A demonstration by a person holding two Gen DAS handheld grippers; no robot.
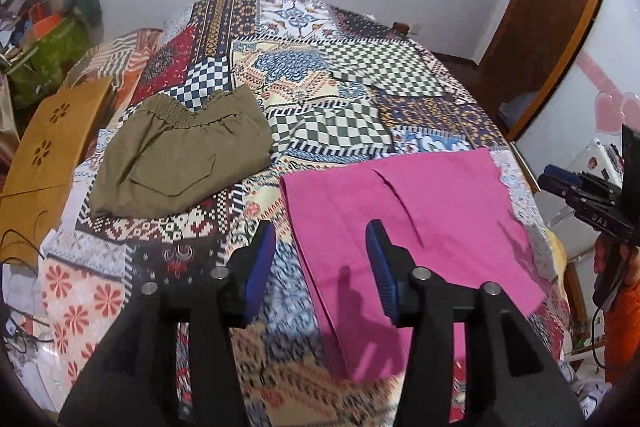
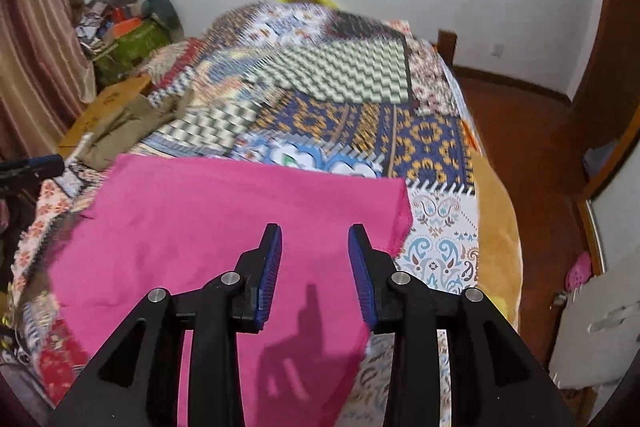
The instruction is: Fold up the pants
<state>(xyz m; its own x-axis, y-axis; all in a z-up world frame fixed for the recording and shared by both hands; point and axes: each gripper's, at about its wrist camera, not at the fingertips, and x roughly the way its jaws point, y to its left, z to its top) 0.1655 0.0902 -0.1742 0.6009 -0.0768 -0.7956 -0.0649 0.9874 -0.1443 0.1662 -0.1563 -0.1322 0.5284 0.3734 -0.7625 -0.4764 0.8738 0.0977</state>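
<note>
Pink pants (image 2: 224,227) near end cut off — quilt (image 2: 320,99) perhaps motion-blurred.

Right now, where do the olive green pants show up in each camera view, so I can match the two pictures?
Left wrist view: the olive green pants lie left of centre on the patchwork bedspread, left of and farther away than the pink pants.
Right wrist view: the olive green pants are small and blurred at the left edge of the bed, beyond the pink pants' far left corner.
Shared landmark: the pink pants.
</note>
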